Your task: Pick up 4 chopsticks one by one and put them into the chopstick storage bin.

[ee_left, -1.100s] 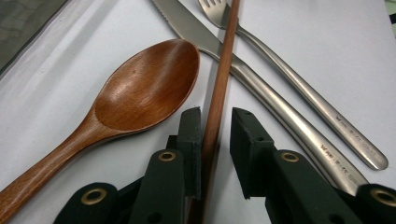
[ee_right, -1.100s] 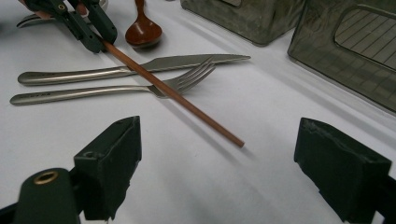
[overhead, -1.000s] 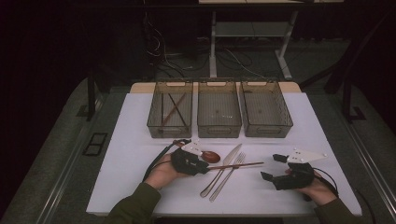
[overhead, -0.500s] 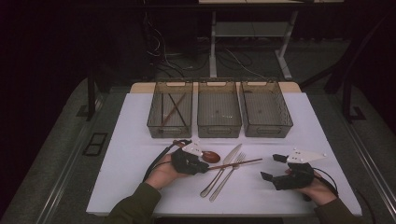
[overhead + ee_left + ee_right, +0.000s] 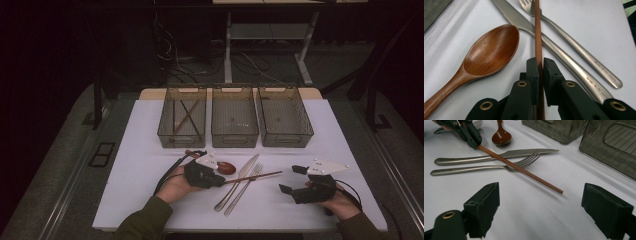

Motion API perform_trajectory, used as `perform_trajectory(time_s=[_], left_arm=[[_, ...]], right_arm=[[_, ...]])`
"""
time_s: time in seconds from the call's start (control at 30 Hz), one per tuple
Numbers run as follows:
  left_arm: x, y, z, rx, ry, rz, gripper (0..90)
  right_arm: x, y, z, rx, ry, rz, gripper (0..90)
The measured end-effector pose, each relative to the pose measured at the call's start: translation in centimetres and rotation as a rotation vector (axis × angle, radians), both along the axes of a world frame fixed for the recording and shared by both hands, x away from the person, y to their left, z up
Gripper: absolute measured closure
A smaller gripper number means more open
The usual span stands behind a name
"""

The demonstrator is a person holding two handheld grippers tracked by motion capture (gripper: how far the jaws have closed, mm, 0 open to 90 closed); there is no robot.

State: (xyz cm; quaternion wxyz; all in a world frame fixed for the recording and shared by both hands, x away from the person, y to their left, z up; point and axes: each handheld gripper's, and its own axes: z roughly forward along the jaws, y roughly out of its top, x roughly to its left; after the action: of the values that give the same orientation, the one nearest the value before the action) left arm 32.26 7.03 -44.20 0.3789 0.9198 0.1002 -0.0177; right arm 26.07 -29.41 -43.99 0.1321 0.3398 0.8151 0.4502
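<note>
One camera overhead, one riding each gripper.
High view looks down the table (image 5: 150,150); both gripper views sit low and close, sharing the chopstick (image 5: 538,37), fork (image 5: 474,170) and knife (image 5: 499,156).

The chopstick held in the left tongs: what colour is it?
Reddish-brown wood. The chopstick shows best in the left gripper view, clamped between the left tongs.

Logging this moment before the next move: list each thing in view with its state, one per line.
Left gripper: jaws just closed, shut on chopstick.
Right gripper: jaws open, nothing between them.
Chopstick: gripped at one end, lying across knife and fork.
Left bin: holds chopsticks.
Wooden spoon: lying bowl up.
</note>
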Motion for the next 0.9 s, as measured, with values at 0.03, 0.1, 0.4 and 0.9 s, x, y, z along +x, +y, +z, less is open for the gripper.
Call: perform_trajectory(time_s=[0.03, 0.1, 0.4, 0.9], left_arm=[[0.0, 0.0, 0.1, -0.004, -0.002, -0.001, 82.8], [0.0, 0.1, 0.2, -0.016, 0.002, 0.0, 82.8], [-0.1, 0.5, 1.0, -0.05, 0.008, 0.014, 82.9], [-0.1, 1.8, 2.8, -0.086, -0.032, 0.08, 82.9]], right_arm=[[0.0, 0.0, 0.0, 0.0, 0.0, 0.0, 14.7], [0.0, 0.0, 0.0, 0.0, 0.0, 0.0, 14.6], [0.0, 0.0, 0.0, 0.001, 0.001, 0.001, 14.7], [0.1, -0.1, 0.0, 0.004, -0.003, -0.019, 14.6]])
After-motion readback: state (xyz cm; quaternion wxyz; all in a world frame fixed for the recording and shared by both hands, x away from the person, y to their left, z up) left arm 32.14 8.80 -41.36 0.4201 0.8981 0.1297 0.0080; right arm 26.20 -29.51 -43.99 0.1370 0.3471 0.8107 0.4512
